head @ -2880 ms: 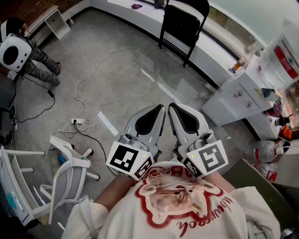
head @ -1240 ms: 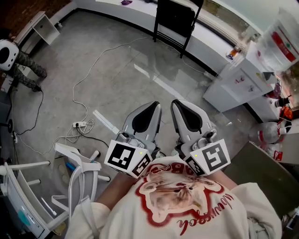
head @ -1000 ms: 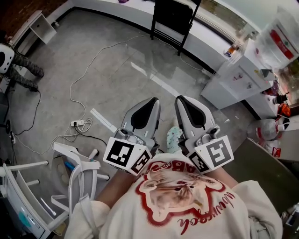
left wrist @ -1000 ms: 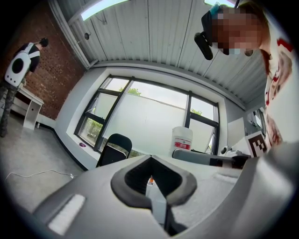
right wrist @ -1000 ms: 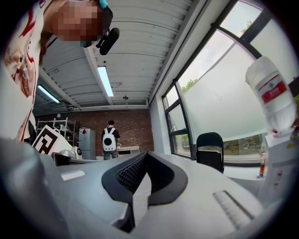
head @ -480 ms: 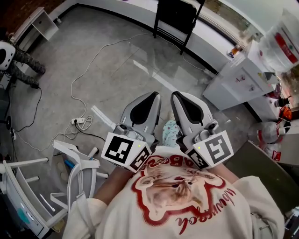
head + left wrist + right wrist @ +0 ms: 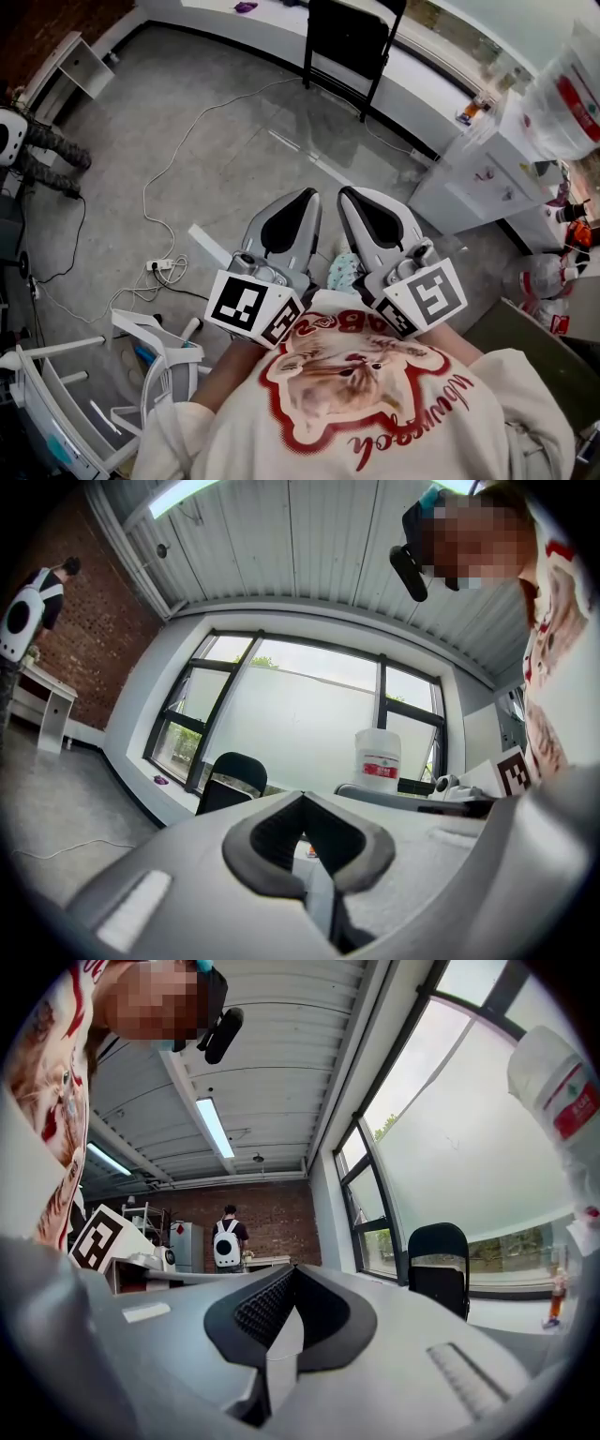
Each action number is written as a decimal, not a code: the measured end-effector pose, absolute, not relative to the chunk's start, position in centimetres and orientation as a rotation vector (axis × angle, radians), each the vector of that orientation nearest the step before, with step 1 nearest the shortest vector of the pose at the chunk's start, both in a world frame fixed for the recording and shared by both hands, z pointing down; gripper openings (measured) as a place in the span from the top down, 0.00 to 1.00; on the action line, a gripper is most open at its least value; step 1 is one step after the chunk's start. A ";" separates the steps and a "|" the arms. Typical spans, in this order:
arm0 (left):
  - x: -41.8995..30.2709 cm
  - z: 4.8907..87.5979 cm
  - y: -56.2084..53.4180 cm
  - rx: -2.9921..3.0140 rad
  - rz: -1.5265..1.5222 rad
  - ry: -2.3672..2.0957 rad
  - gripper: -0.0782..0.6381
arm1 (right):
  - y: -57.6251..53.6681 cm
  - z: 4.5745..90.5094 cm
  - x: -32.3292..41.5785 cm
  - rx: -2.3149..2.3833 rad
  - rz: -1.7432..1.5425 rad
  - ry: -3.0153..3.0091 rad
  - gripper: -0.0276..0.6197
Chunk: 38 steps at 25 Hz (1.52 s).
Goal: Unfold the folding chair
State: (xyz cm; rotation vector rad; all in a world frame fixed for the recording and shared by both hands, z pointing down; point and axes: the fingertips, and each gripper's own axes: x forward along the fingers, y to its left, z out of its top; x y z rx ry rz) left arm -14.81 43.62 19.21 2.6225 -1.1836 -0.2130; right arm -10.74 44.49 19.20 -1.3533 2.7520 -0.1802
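where the chair is: folding chair (image 7: pixel 349 42) is dead ahead at 12 o'clock, well apart from both grippers. It looks folded flat and upright against the low wall under the window.
left gripper: left gripper (image 7: pixel 302 202) has its jaws pressed together with nothing between them. It's held level and aimed at the chair.
right gripper: right gripper (image 7: pixel 352 199) is the same deal, jaws together and empty. It sits just beside the left one, pointing at 12.
step in hand: I'd say this is just the walk-up. Nothing is touching the chair yet, so the task has basically not started.
floor stuff: a cable (image 7: pixel 187 141) snakes across the concrete at about 10 o'clock, down to a power strip (image 7: pixel 159 265) at 9. The straight line to the chair looks free, so stay on it and don't drift left.
right side: a white cabinet (image 7: pixel 478 178) sits at 2 o'clock near the chair, so leave elbow room there.
how I'd do it: open both sets of jaws before arriving. Take the backrest top with one and the seat's front edge with the other.
watch out: the thin tube frame could slip or tip, so pull the chair off the wall a bit before swinging the seat down.
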 end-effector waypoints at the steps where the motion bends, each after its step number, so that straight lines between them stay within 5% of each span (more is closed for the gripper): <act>1: -14.5 19.2 42.8 2.627 -0.207 -1.185 0.89 | 43.5 19.1 -10.4 -1.350 -0.178 2.749 0.92; 38: 0.0 20.6 20.8 2.643 -0.129 -1.112 0.89 | 21.6 19.7 3.2 -1.371 -0.221 2.752 0.92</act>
